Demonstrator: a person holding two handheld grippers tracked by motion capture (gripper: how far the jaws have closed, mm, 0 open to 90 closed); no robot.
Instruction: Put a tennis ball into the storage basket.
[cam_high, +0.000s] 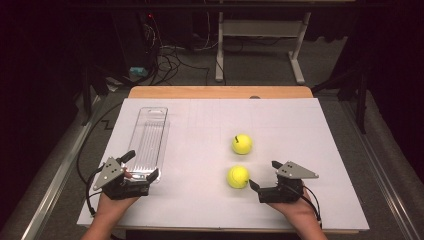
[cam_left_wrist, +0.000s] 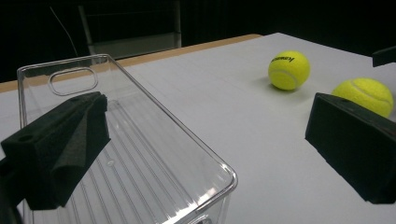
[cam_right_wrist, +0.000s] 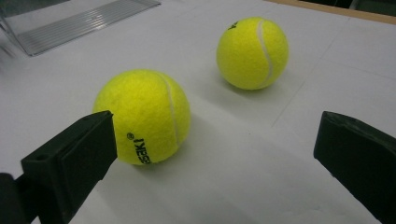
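A clear plastic tray lies lengthwise on the left of the white table top, with nothing in it. My left gripper is open at the tray's near end, one jaw over the tray and the other outside its right wall. Two yellow tennis balls rest right of centre: a far ball and a near ball. My right gripper is open just right of the near ball. In the right gripper view the near ball sits just ahead of the left jaw, with the far ball beyond.
The white sheet covers a wooden table whose bare edge shows at the back. Beyond it are a desk frame and cables on the floor. The tray's corner appears far left in the right gripper view.
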